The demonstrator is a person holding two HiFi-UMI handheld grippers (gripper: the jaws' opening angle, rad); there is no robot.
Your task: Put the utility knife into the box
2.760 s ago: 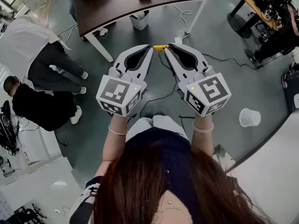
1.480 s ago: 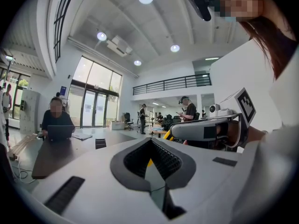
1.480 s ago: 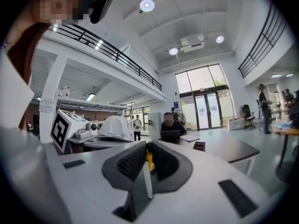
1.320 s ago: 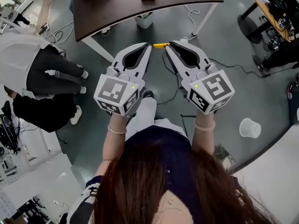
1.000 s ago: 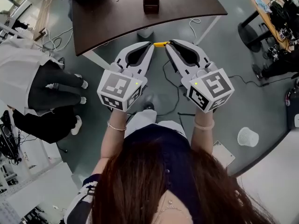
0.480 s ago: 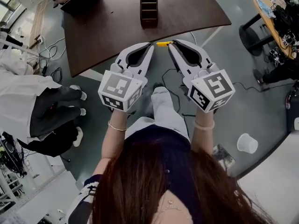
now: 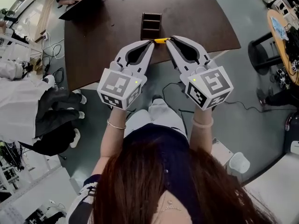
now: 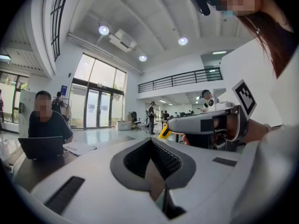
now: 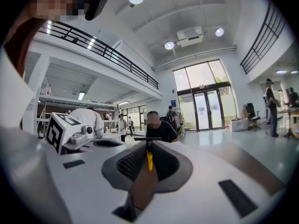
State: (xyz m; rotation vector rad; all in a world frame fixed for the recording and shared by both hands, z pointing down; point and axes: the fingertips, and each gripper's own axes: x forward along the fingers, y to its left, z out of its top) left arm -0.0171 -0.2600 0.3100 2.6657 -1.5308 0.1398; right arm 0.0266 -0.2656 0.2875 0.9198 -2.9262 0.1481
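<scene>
currently, right gripper (image 7: 170, 39) pinches the yellow utility knife (image 7: 161, 40) at its tips, over the near edge of the desk (image 7: 201, 13), just short of the brown box (image 7: 151, 26). left gripper (image 7: 150, 42) beside it, jaws pressed together, empty.

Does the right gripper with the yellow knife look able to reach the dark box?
Probably yes: the right gripper, shut on the yellow utility knife, hangs just short of the dark brown open-topped box on the dark table, nothing between them.

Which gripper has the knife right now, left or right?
The right gripper: the yellow knife is clamped at its tip, pointing toward the other one. The left gripper is shut on nothing.
</scene>
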